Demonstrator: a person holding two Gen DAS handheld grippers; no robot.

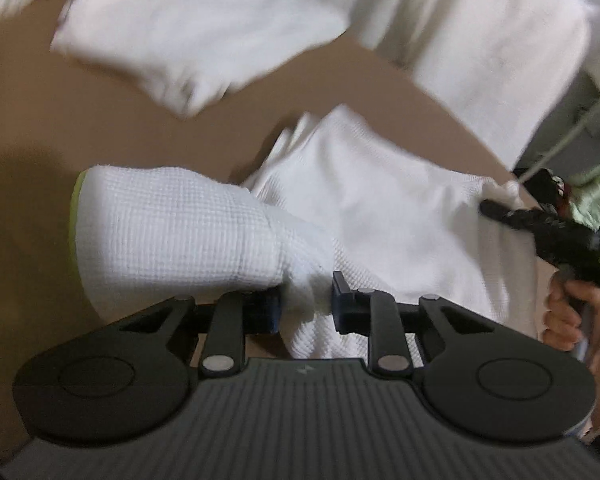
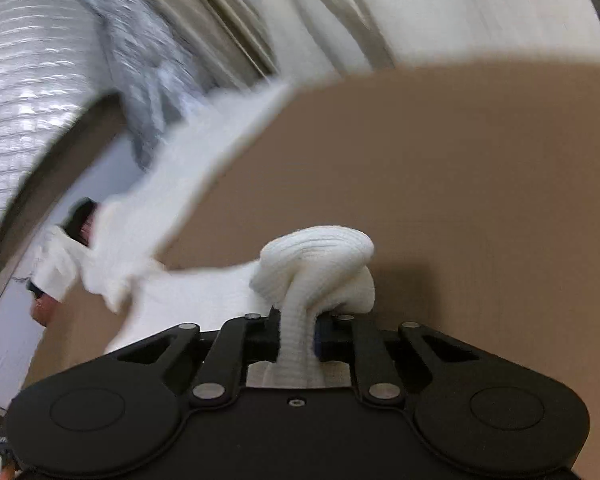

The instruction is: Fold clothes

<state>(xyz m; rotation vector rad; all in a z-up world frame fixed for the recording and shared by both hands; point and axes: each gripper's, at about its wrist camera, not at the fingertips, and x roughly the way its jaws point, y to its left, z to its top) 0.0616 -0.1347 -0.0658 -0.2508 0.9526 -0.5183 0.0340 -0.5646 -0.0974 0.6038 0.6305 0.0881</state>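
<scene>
Now we held one white cloth (image 1: pixel 364 200) with both claws: the left claw (image 1: pixel 306 306) pinched its near edge, the right claw (image 2: pixel 298 334) pinched another bunched corner. We judged a fold was starting; next we must carry both corners together across the table (image 2: pixel 460 200).

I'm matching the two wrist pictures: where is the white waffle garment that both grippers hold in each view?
Left wrist: garment spreads centre to right, bunched in the left gripper.
Right wrist: it runs from left edge to bottom centre, a fold pinched in the right gripper.
Shared landmark: brown table beneath it.
</scene>
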